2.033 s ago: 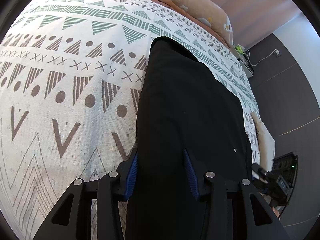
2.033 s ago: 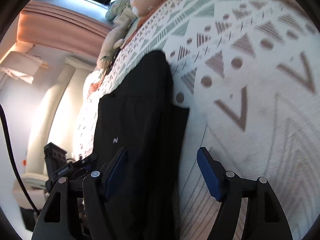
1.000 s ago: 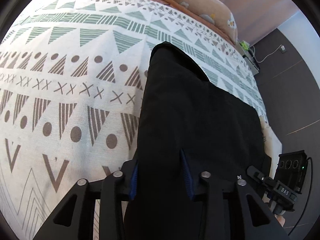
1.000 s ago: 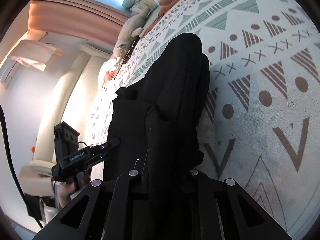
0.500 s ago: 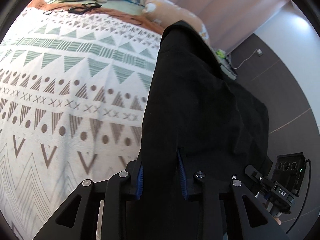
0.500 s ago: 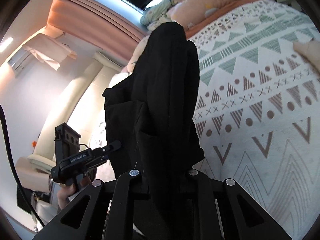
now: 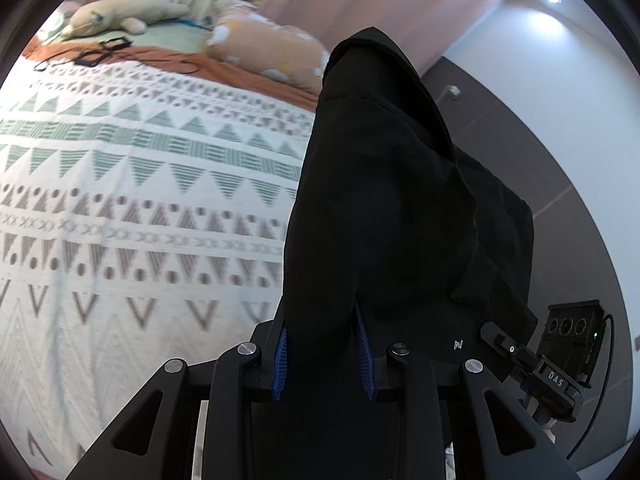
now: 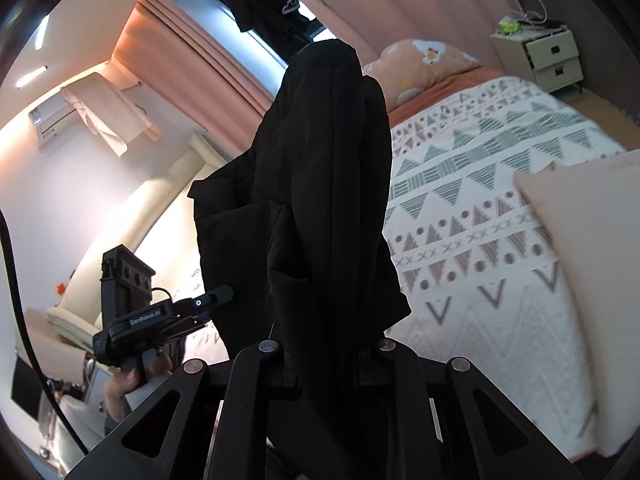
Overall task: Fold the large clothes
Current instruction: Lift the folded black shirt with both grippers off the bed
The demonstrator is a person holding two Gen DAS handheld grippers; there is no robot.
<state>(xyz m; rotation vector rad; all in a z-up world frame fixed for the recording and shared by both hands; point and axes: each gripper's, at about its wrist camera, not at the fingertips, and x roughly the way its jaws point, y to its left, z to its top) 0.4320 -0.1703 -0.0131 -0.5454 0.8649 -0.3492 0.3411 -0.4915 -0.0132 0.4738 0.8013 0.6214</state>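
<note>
both grippers were clamped on the black garment [image 7: 384, 216]: the left gripper [image 7: 322, 354] pinched a fold between its blue pads, the right gripper [image 8: 328, 364] held another bunch. the cloth hung above the patterned bed [image 7: 120, 208].

Black garment [image 7: 384, 208]: matt woven cloth, soft, no sheen. Left gripper [image 7: 322, 354]: matt black plastic frame with bright metal screw heads; ribbed blue pads [image 7: 280, 360], rubber-like. Right gripper [image 8: 328, 364]: same matt black plastic, metal screws. Bedspread [image 7: 120, 184]: coarse woven cloth, matt, printed pattern. Pillow [image 7: 272, 52]: smooth soft fabric. Curtain [image 8: 188, 40]: pleated cloth, matt. Nightstand [image 8: 540, 56]: smooth painted finish; material cannot be told.
</note>
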